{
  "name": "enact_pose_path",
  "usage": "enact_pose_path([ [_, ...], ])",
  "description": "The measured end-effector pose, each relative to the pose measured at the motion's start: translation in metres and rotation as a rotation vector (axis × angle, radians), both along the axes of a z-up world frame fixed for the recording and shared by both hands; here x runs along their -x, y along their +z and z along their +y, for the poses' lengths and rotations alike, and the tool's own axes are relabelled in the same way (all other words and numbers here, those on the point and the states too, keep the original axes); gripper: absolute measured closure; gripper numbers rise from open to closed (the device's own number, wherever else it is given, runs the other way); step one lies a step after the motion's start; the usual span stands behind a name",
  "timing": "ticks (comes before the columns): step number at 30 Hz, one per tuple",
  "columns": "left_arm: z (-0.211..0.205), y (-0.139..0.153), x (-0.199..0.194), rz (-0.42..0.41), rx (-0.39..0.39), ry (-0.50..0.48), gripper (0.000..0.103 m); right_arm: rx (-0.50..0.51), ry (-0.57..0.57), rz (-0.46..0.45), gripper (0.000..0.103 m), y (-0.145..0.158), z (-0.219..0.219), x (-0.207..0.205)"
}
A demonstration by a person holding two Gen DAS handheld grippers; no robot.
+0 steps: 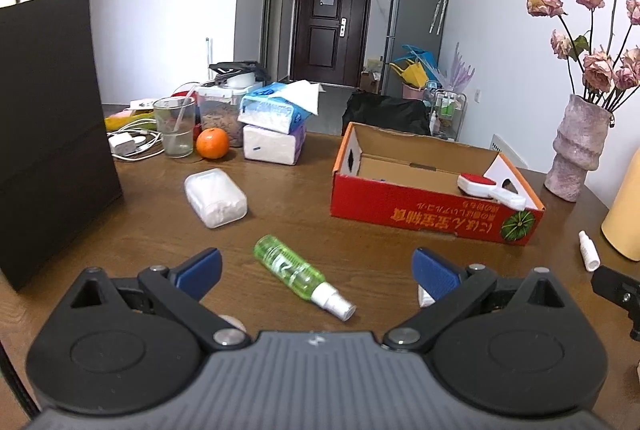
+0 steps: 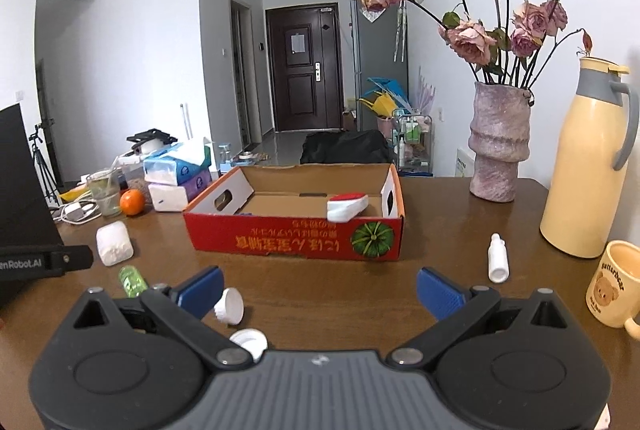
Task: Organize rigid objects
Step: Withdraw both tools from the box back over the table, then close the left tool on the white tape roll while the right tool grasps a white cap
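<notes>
A red cardboard box (image 1: 420,214) (image 2: 288,236) stands open on the brown table, with a red-and-white brush (image 1: 486,188) (image 2: 346,208) inside at its right end. A green spray bottle (image 1: 300,276) (image 2: 131,280) lies between the blue pads of my left gripper (image 1: 318,272), which is open and empty. A clear box of cotton swabs (image 1: 216,197) (image 2: 115,243) lies left of the red box. A small white bottle (image 1: 589,251) (image 2: 497,258) lies to the right. My right gripper (image 2: 318,288) is open and empty, with a white cap (image 2: 229,306) by its left pad.
A black paper bag (image 1: 48,134) stands at the left. An orange (image 1: 212,143), a glass, tissue packs (image 1: 272,128) and cables crowd the back left. A pink vase of roses (image 2: 498,146), a yellow thermos (image 2: 580,166) and a bear mug (image 2: 614,284) stand at the right. A second white lid (image 2: 250,342) lies near.
</notes>
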State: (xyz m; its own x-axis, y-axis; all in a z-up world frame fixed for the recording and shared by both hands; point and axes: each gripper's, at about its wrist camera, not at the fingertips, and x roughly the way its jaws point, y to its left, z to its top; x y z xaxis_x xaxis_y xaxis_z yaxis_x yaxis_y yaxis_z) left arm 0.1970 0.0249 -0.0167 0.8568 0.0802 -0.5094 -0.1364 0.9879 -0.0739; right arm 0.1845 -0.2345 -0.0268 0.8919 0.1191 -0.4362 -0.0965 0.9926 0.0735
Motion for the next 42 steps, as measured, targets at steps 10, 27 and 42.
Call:
enact_pose_path([
  [10, 0.025, -0.015, 0.023, 0.015, 0.006, 0.019, 0.0, 0.013, 0.005, 0.033, 0.0, -0.013, 0.009, 0.018],
  [27, 0.06, -0.047, 0.027, 0.092, 0.003, 0.058, 0.0, 0.053, 0.053, 0.106, 0.0, -0.041, 0.037, 0.003],
  [42, 0.071, -0.062, 0.018, 0.134, 0.006, 0.078, 0.0, 0.154, 0.131, 0.144, 0.002, -0.07, 0.062, -0.039],
])
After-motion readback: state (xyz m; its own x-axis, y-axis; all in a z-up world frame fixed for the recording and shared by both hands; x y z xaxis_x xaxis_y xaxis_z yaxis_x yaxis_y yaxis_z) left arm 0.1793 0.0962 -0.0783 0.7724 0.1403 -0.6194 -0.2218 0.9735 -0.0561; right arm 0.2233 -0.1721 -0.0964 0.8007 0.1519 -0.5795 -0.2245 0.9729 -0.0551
